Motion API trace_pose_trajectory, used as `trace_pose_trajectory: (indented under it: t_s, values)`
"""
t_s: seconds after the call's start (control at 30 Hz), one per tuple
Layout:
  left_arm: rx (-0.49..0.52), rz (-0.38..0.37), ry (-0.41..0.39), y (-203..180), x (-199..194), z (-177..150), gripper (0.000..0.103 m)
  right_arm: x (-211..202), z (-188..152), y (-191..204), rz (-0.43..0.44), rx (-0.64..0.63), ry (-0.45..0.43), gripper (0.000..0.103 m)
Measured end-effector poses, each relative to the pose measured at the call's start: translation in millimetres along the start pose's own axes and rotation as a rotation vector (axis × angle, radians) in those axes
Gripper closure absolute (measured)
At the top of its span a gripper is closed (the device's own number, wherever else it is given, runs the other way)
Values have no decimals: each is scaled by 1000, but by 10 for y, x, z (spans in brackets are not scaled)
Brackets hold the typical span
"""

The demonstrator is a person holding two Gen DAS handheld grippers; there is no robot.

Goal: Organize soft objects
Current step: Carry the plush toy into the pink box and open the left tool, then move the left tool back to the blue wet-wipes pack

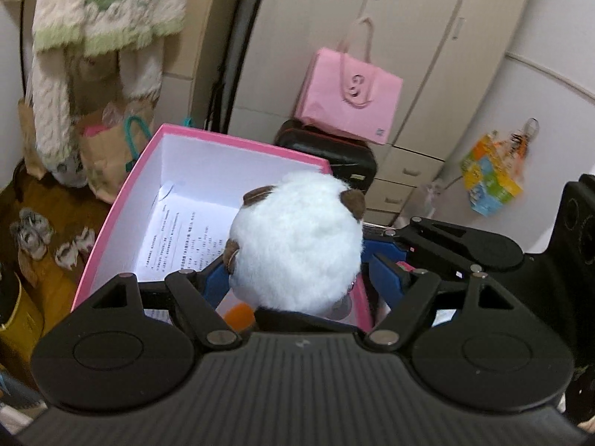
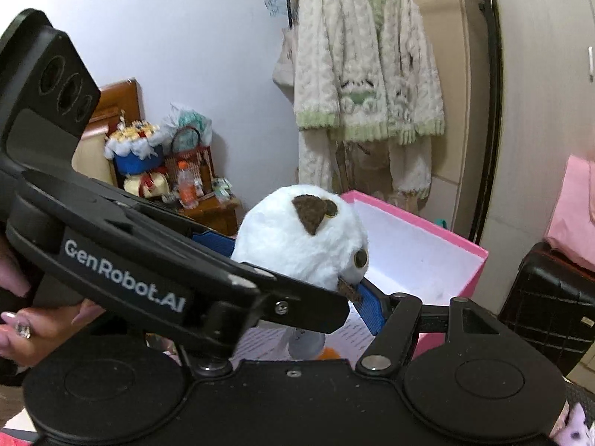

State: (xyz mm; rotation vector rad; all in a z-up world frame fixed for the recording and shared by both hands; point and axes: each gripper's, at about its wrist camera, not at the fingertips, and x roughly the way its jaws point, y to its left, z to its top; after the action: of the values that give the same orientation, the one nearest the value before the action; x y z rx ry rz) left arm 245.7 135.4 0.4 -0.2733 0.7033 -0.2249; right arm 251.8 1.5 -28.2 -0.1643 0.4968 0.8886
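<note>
Listener: How many soft toys are there, and where?

Describer: One. A round white plush toy [image 1: 297, 245] with two brown ears is held in the air above the open top of one pink box [image 1: 238, 140].

Listener: Who holds it?

Describer: Two grippers meet at it. The left gripper [image 1: 299, 271] has its jaws clamped on the toy, one blue finger [image 1: 214, 278] against each side. The right gripper [image 2: 297, 282] shows one blue finger [image 2: 368, 304] touching the toy's lower edge. The other is hidden behind the left gripper, so I cannot tell whether those jaws grip. One hand [image 2: 37, 330] of the person shows at the left gripper's handle.

Listener: What is in the box?

Describer: One printed sheet [image 1: 178, 238] on the white bottom, and something orange, mostly hidden under the toy.

Listener: And around it?

Describer: One pink bag [image 1: 349, 93] on one black case [image 1: 334, 152], and one fleecy cardigan [image 2: 368, 74] hanging on the wall
</note>
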Motion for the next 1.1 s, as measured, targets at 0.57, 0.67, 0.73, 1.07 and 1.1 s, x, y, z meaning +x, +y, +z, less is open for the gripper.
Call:
trace_pose_trajectory:
  t_s: [0.57,0.67,0.73,1.07,1.1]
  values:
    - [-42,101,-31,266,301,70,24,510,-26,-94,-117,-72,119,17]
    - [35,146,-58,158,158,29,22,433,-5,-84,-140,-73,114,16]
    - [69,163,-68,113,70,14,20,357,-5,-62,-144,-74,113,16]
    - [164,190,-66,-48,-380,-156,19,-31,-33,199,-175,-121,128,16]
    - [170,191,-65,-71,-426,-171,19,-82,-36,223,-175,-125,130,16]
